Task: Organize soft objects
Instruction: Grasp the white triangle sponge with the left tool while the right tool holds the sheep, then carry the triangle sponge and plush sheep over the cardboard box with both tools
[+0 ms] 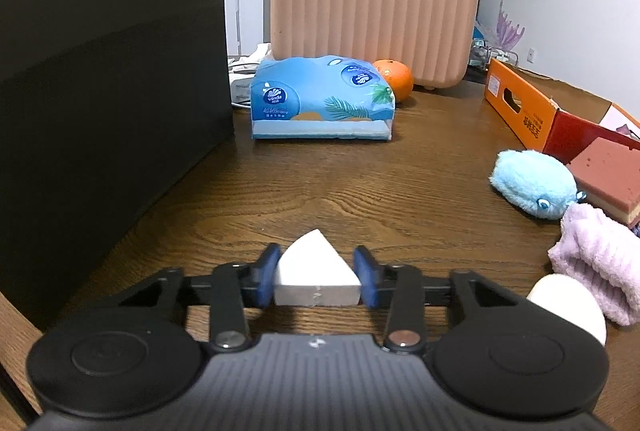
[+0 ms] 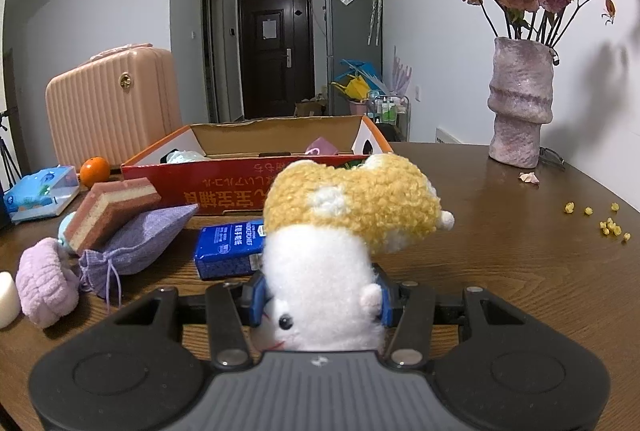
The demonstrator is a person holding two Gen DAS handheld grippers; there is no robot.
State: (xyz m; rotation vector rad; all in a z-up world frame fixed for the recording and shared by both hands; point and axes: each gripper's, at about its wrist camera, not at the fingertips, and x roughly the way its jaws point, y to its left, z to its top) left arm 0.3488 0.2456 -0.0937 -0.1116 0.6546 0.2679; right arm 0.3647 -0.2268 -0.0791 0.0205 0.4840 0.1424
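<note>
In the left wrist view my left gripper (image 1: pixel 318 275) is shut on a white wedge-shaped sponge (image 1: pixel 316 273), its blue pads pressing both sides just above the wooden table (image 1: pixel 360 183). In the right wrist view my right gripper (image 2: pixel 318 301) is shut on a white and yellow plush toy (image 2: pixel 340 231), held upside down with its face toward the camera. The open orange cardboard box (image 2: pixel 240 187) stands behind the toy. Loose soft items lie to the left: a pink layered sponge (image 2: pixel 108 211), a purple pouch (image 2: pixel 140 243), a lilac fluffy cloth (image 2: pixel 44 283), a blue plush (image 1: pixel 534 183).
A blue tissue pack (image 1: pixel 320 99), an orange (image 1: pixel 394 79) and a pink ribbed case (image 1: pixel 372 3) stand at the back. A black panel (image 1: pixel 108 91) walls the left side. A blue packet (image 2: pixel 230 247) lies by the box. A vase of dried roses (image 2: pixel 520 103) stands right.
</note>
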